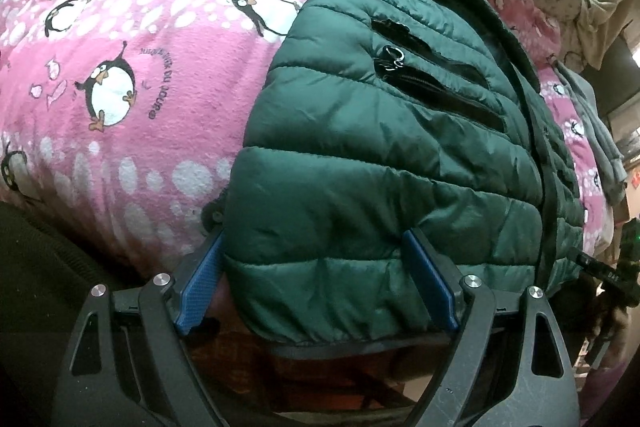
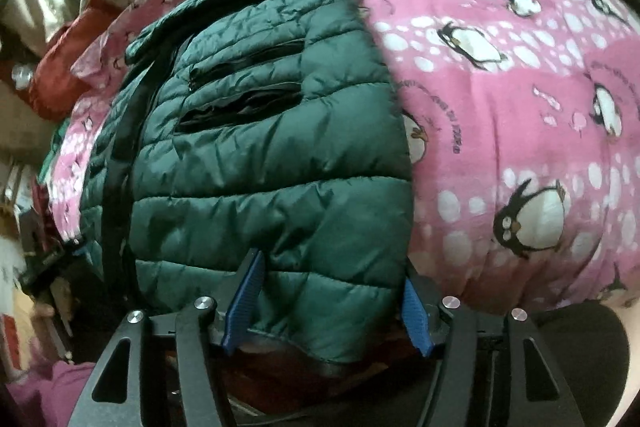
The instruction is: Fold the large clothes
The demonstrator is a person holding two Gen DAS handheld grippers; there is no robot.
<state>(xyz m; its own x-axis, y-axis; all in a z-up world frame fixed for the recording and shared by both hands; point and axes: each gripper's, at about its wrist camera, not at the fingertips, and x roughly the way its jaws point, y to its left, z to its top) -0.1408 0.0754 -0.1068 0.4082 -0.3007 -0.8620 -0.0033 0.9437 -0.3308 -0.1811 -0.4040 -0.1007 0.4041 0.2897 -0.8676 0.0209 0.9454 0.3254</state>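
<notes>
A dark green puffer jacket [image 1: 384, 131] lies spread on a pink fleece blanket [image 1: 132, 39], its shiny, slightly crinkled shell quilted into fat horizontal tubes. Two slanted zip pockets gape open on the chest, black inside, and a small metal zip pull [image 1: 390, 57] sits at the upper end of one. A black placket runs down the front. The blanket is soft and napped, printed with white dots and cartoon penguins; a curved line of dark lettering arcs beside one penguin, too blurred to read.

The left gripper [image 1: 316, 255] stands with its blue ribbed pads wide apart, straddling the jacket's hem corner, one pad just off the side edge, the other lying against the fabric without squeezing it. The right gripper [image 2: 334, 291] is likewise spread over the opposite hem corner; whether its pads touch the cloth I cannot tell. A grey garment [image 1: 600, 131] lies folded at the blanket's far edge, and something red and glossy [image 2: 60, 67] sits beyond the other side.
</notes>
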